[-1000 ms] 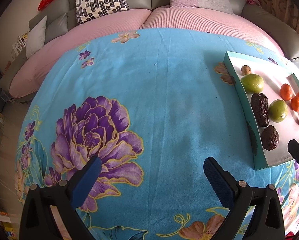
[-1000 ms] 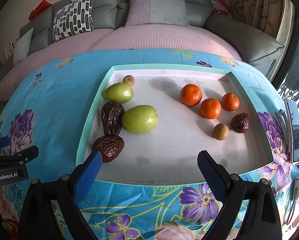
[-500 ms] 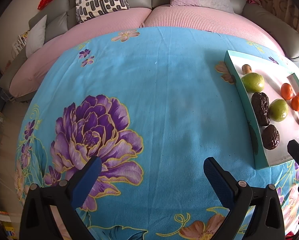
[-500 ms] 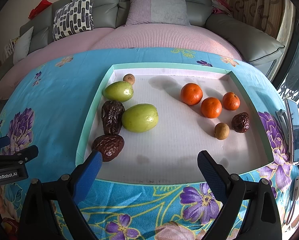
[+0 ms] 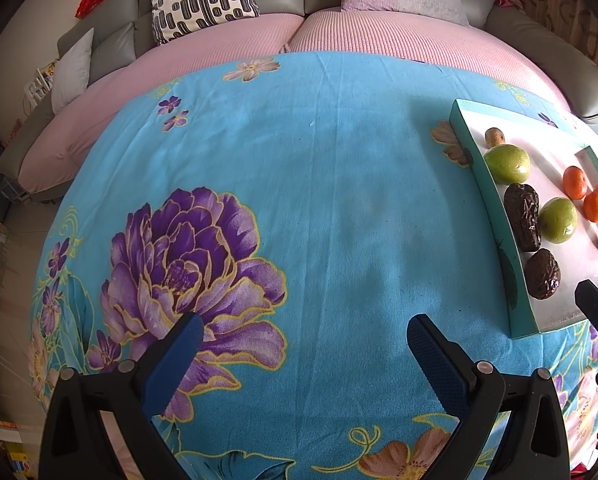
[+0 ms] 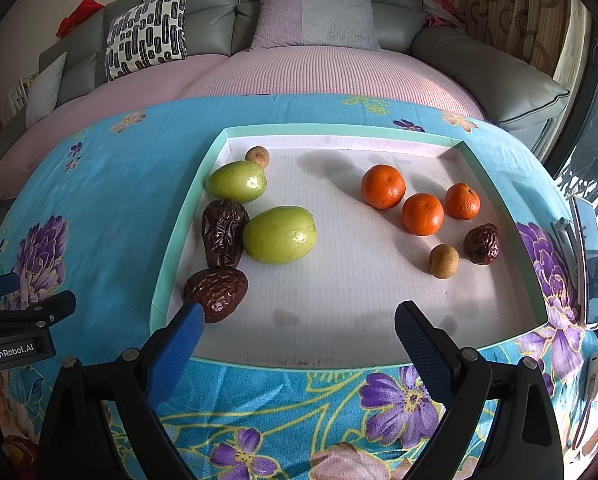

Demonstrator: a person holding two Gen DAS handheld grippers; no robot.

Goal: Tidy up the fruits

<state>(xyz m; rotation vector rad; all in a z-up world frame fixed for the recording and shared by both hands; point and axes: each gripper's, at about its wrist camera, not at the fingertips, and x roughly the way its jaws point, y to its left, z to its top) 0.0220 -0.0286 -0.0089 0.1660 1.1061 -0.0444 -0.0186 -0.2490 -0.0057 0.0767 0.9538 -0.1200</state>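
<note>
Nine fruits lie loose in tray (image 6: 167,248) on floral-cloth bench (image 5: 319,184): three oranges (image 6: 422,208) grouped right; two green fruits (image 6: 279,235), three dark dates (image 6: 224,233), two small brown longans (image 6: 443,261) mixed, split across both sides. Sorting barely begun, by my reading. Right tongs (image 6: 299,332) spread wide, empty, at tray's near edge. Left tongs (image 5: 299,340) wide, empty, over bare cloth.

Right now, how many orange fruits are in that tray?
3, clustered in the tray's right half: the biggest farthest back, one just in front of it, one to their right. None looks hidden.
</note>
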